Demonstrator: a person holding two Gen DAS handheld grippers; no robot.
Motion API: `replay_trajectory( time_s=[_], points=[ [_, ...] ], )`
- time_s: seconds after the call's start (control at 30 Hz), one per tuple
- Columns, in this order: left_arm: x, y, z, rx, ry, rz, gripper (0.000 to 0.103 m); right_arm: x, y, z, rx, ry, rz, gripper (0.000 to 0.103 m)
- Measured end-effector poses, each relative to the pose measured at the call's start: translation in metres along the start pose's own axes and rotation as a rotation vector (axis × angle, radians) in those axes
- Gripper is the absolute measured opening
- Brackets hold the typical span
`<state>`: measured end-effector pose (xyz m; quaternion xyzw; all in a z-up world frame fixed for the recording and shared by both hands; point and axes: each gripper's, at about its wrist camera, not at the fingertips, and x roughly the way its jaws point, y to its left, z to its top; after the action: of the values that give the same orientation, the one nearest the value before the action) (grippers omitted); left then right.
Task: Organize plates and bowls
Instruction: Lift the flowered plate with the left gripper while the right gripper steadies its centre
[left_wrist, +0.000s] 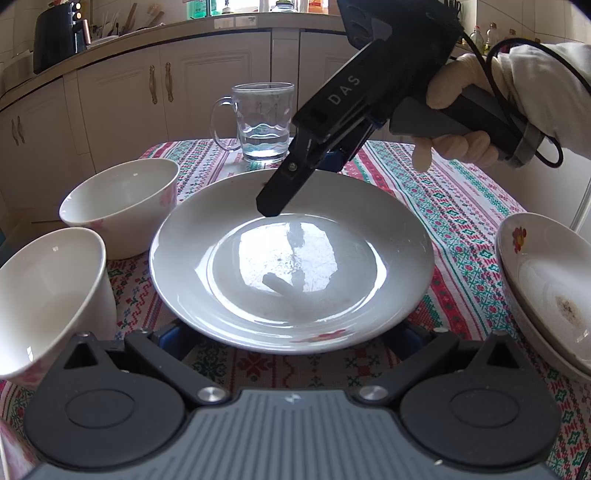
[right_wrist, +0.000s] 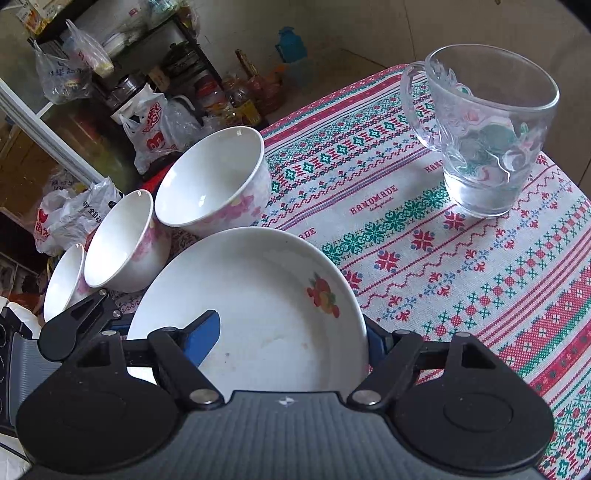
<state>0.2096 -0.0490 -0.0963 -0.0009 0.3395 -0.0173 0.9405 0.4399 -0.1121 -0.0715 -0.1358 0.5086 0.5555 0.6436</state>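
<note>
The left gripper (left_wrist: 288, 334) is spread wide at the near edge of the plate (left_wrist: 291, 258), which lies flat in the middle of the table (left_wrist: 461, 206). Its two blue pads (left_wrist: 168, 334) sit to the left and right under the plate's near rim and are mostly hidden by it. I cannot tell whether they touch the plate, and nothing is clamped between them. The right gripper (left_wrist: 271, 205) comes in from the far right in a gloved hand (left_wrist: 458, 122), tilted down, with its tip hanging over the far slope of the plate. From the left wrist it looks just clear of the surface, and a pale reflection shows in the glaze below it. In its own view it is also wide open: the left pad is over the inside of the plate, the right pad is just outside the rim, and it has hold of nothing. A red fruit motif (right_wrist: 323, 295) marks the plate's inner slope. Left of the plate, white bowls with pink flowers stand upright in a row. The far bowl (left_wrist: 122, 206) is just beside the plate's rim, the next bowl (left_wrist: 48, 295) is nearer, and a third bowl (right_wrist: 62, 280) shows only from the right wrist. A glass mug (left_wrist: 264, 122) stands beyond the plate with its handle to the left. A side plate (left_wrist: 546, 288) with a flower and a brown stain lies at the right edge.
</note>
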Motion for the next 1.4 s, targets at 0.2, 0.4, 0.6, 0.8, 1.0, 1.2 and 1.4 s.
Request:
replay_trajectory(
  time_s=[0.2,0.4,0.6,0.8,1.0,1.2,1.4],
  points=[
    [-0.001,0.0,0.001,0.013,0.011,0.0,0.102,0.0,0.0,0.0,0.001,0.009,-0.003,0.084],
    [-0.004,-0.002,0.001,0.048,0.018,-0.002,0.101,0.0,0.006,-0.004,-0.002,0.014,-0.022,0.084],
    [-0.013,-0.006,0.0,0.085,0.024,-0.013,0.101,-0.009,0.014,-0.013,-0.002,0.006,-0.038,0.084],
    [-0.03,-0.011,0.002,0.116,0.005,-0.038,0.101,-0.021,0.026,-0.023,-0.002,0.004,-0.066,0.084],
    [-0.048,-0.017,0.004,0.14,-0.014,-0.072,0.101,-0.039,0.039,-0.036,0.002,-0.011,-0.09,0.084],
    [-0.065,-0.026,0.006,0.174,-0.028,-0.11,0.101,-0.061,0.054,-0.055,0.012,-0.032,-0.119,0.084],
    [-0.08,-0.037,0.007,0.21,-0.041,-0.152,0.101,-0.083,0.067,-0.074,0.033,-0.064,-0.148,0.085]
  ],
)
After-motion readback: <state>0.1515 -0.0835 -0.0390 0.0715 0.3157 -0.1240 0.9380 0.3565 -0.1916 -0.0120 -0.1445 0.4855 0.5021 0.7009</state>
